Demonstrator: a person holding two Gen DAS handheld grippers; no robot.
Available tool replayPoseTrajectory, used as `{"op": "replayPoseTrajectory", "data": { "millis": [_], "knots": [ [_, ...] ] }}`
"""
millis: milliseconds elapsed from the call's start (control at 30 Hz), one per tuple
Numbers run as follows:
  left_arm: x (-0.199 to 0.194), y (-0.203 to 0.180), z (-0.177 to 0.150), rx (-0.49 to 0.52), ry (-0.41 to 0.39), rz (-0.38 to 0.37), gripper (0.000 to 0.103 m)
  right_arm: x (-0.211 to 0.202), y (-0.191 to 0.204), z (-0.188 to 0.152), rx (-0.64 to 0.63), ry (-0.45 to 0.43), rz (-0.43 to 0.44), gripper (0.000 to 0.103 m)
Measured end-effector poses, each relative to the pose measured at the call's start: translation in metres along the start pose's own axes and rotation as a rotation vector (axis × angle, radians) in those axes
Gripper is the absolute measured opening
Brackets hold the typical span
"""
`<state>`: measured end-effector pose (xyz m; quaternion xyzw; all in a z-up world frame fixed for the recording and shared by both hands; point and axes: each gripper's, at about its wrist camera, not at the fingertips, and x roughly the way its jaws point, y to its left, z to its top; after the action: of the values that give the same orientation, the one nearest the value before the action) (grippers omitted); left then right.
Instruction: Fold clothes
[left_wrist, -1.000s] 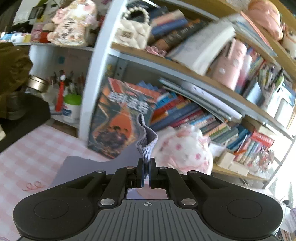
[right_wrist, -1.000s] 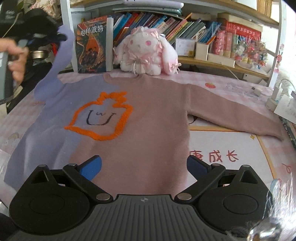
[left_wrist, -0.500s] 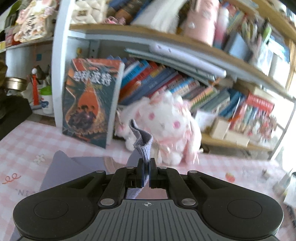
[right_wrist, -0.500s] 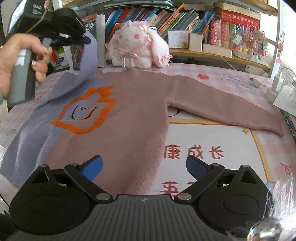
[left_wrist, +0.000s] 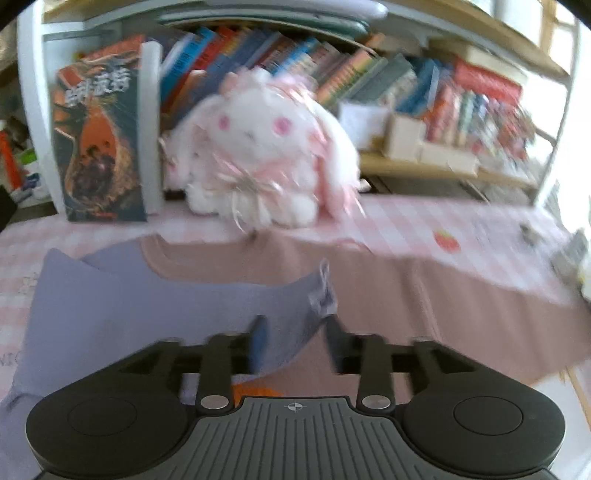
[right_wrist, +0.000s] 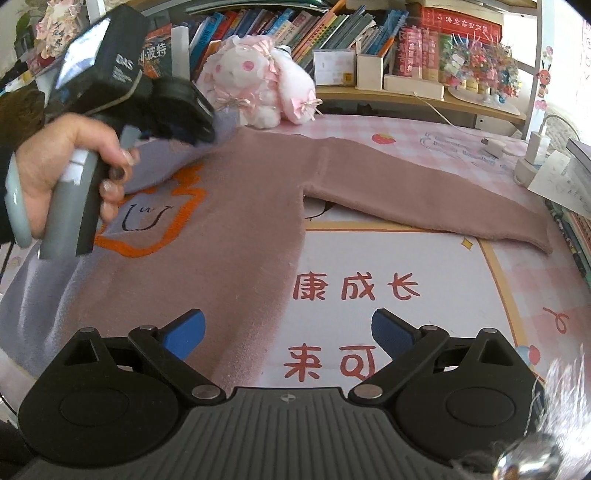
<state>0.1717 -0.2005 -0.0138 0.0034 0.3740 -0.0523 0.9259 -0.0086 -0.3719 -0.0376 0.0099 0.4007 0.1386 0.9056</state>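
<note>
Left gripper (left_wrist: 295, 339): parted to a middling gap, with the lilac cuff (left_wrist: 322, 291) lying loose between the blurred fingers, apparently not pinched. Judged a release point: sits low over the chest so the lilac sleeve (left_wrist: 147, 306) drapes across the sweater's body rather than bunching.

Right gripper (right_wrist: 288, 332): spread wide, gripping nothing, hovering at lower centre of its view over the sweater's side edge, likely waiting its turn.

Sweater (right_wrist: 229, 221): spread flat, front up, on the counter (right_wrist: 406, 258), orange outline figure (right_wrist: 166, 221) at centre left. Pink sleeve (right_wrist: 424, 195) stretched out to the right of the frame, not yet folded; probably next.

Plush rabbit (right_wrist: 255, 85) at upper centre, just beyond the collar, in front of the bookshelf (right_wrist: 332, 33). Charger and cable (right_wrist: 517, 151) at far right, near the pink sleeve's end.
</note>
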Motion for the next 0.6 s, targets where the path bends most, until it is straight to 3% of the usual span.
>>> {"op": "replayPoseTrajectory", "data": {
  "millis": [100, 233, 467, 600],
  "knots": [
    [-0.027, 0.004, -0.018, 0.053, -0.052, 0.007, 0.064, 0.001, -0.001, 0.0, 0.003, 0.004, 0.004, 0.098],
    [-0.067, 0.039, -0.052, 0.075, -0.058, 0.087, 0.064, 0.007, 0.005, 0.001, 0.002, 0.02, 0.037, 0.098],
    [-0.139, 0.151, -0.119, -0.116, 0.0, 0.339, 0.064, 0.018, 0.02, 0.0, 0.012, 0.066, 0.044, 0.084],
    [-0.16, 0.197, -0.146, -0.213, 0.03, 0.386, 0.064, 0.017, 0.028, -0.004, 0.03, 0.073, 0.008, 0.075]
  ]
}}
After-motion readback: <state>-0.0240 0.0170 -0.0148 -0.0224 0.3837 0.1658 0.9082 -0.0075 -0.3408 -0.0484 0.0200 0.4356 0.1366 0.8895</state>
